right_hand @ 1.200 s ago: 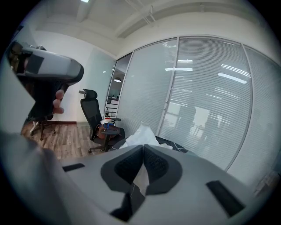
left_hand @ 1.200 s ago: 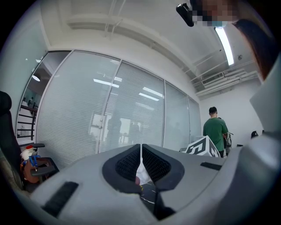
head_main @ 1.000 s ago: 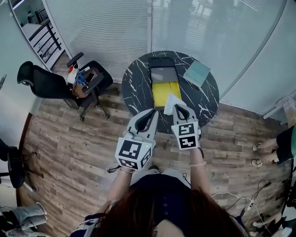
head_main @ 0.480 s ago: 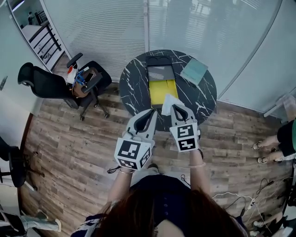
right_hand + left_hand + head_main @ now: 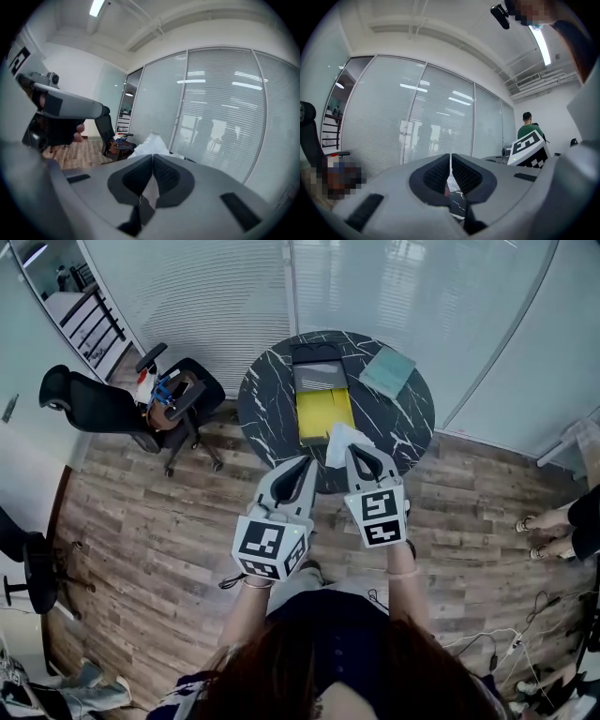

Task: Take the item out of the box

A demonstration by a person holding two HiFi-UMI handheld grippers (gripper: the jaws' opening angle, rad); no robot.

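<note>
Right gripper, jaws pinched on the white crinkled item, holds it over the near end of the open yellow-lined box on the table. Left gripper (jaws together, empty) hangs just beside, so the right is nearer.

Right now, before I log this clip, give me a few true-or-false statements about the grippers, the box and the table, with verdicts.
1. The right gripper is shut on a white crinkled item. True.
2. The left gripper grips the white crinkled item too. False: its jaws are together with nothing between them.
3. The box lies open on the table and shows a yellow inside. True.
4. The table is square and wooden. False: it is round, dark and marble-patterned.
5. The teal booklet lies inside the box. False: it lies on the table beside the box, apart from it.
</note>
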